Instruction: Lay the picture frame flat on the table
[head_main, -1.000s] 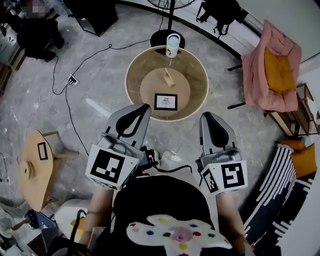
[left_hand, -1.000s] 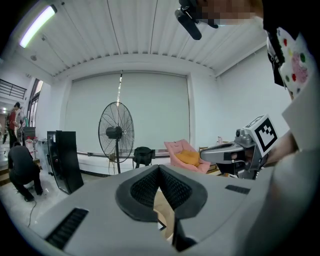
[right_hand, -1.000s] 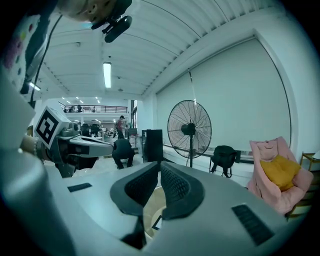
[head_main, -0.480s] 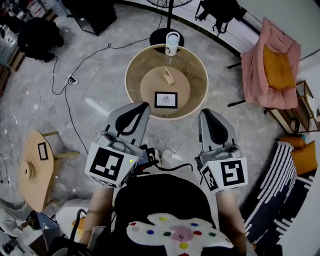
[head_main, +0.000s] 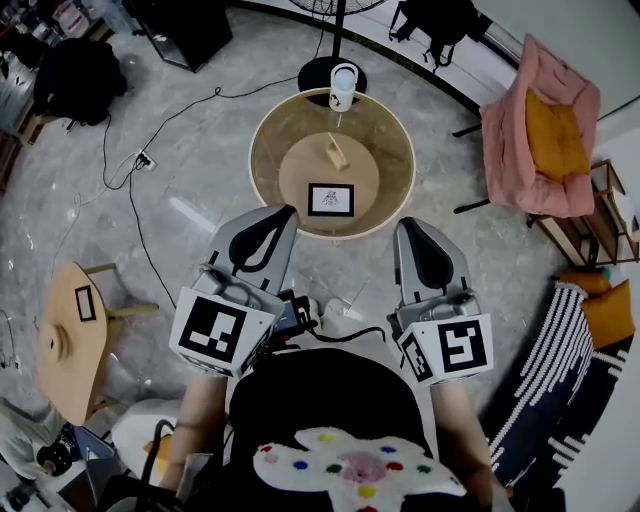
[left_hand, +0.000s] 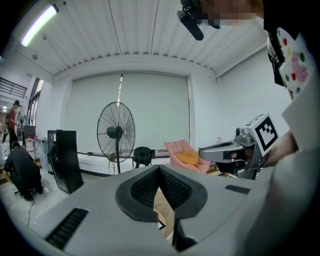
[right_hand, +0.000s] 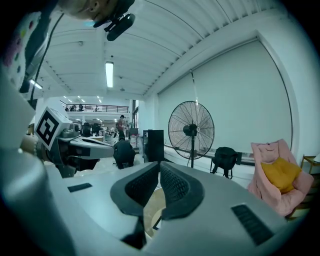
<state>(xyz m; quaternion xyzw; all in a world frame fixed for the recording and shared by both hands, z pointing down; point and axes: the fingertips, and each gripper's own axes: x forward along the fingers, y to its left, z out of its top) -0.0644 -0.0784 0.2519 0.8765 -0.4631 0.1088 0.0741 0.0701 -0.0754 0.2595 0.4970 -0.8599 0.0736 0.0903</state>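
Observation:
A black picture frame (head_main: 331, 200) shows its white picture upward on the inner disc of the round wooden table (head_main: 395, 135); whether it lies quite flat I cannot tell. A small wooden stand (head_main: 337, 152) sits just behind it. Both grippers hang short of the table's near rim, well apart from the frame. My left gripper (head_main: 286, 214) is shut and empty, its pads meeting (left_hand: 159, 168). My right gripper (head_main: 407, 226) is also shut with nothing between its jaws (right_hand: 159, 165). Each gripper view shows the other gripper beside it.
A white cup (head_main: 343, 87) stands on the table's far rim, with a fan base (head_main: 322, 72) behind it. A pink armchair (head_main: 540, 140) is at right, a striped rug (head_main: 560, 390) lower right, a small wooden side table (head_main: 65, 335) at left. Cables (head_main: 130, 190) cross the floor.
The right gripper has drifted slightly left and down in the head view. The left gripper and the frame stay where they were.

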